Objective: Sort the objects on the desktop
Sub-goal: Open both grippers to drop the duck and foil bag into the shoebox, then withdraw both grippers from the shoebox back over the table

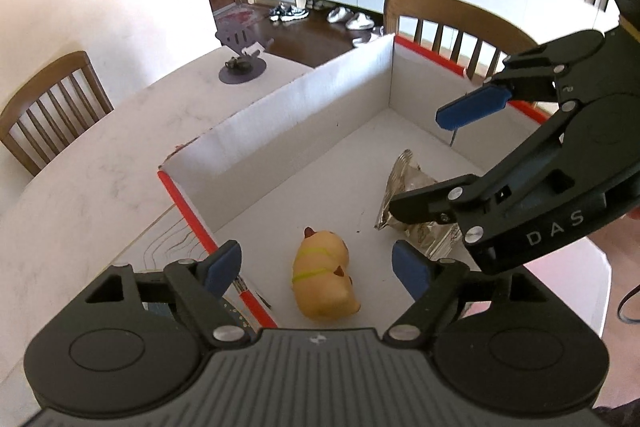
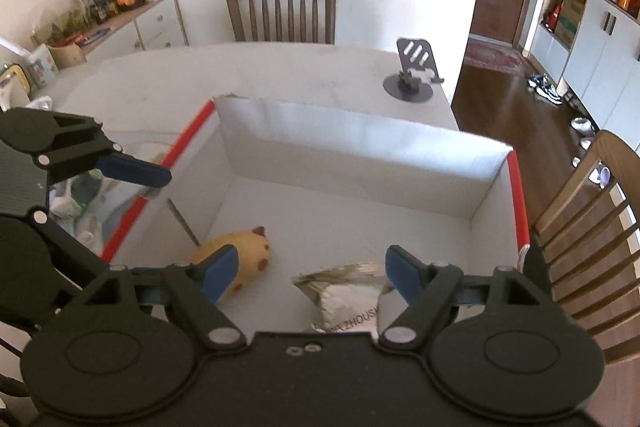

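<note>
While both grippers gape, toy (image 1: 324, 277) and packet (image 1: 416, 203) leave box (image 1: 280, 123) floor free.

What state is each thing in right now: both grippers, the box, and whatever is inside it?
Left gripper: open, empty, above the toy.
Right gripper: open, empty, over the packet.
White cardboard box with red edges: open-topped, upright on the table.
Yellow squishy animal toy: lying on its side on the box floor.
Silver foil snack packet: crumpled, lying flat in the box.
Black phone stand: upright, empty, on the table outside the box.
</note>
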`<move>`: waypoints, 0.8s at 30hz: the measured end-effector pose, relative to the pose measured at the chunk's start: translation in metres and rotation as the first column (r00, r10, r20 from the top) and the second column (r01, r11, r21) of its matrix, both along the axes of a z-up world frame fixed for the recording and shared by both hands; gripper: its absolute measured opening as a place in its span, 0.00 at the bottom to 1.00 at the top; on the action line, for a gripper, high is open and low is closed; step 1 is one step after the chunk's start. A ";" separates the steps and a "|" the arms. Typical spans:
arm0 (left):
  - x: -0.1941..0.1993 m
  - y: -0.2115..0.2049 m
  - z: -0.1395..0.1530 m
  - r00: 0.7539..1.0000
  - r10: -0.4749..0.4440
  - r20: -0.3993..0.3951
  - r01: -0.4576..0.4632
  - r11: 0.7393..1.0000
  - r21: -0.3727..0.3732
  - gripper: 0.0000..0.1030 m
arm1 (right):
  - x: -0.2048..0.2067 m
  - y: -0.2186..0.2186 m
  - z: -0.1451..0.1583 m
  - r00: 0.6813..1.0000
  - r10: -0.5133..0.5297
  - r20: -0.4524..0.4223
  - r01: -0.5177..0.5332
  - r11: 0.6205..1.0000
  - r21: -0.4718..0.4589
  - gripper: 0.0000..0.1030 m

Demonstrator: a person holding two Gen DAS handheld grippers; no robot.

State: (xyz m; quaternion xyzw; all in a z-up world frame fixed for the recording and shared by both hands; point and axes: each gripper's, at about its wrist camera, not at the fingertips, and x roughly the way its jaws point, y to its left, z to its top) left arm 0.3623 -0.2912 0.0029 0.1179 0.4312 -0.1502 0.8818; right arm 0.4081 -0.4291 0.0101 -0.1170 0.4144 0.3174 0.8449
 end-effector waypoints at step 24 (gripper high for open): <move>-0.064 0.086 0.010 0.992 0.107 0.071 -0.096 0.986 -0.134 1.00 | -0.056 0.038 0.035 0.992 -0.091 0.090 0.085 0.994 0.068 0.82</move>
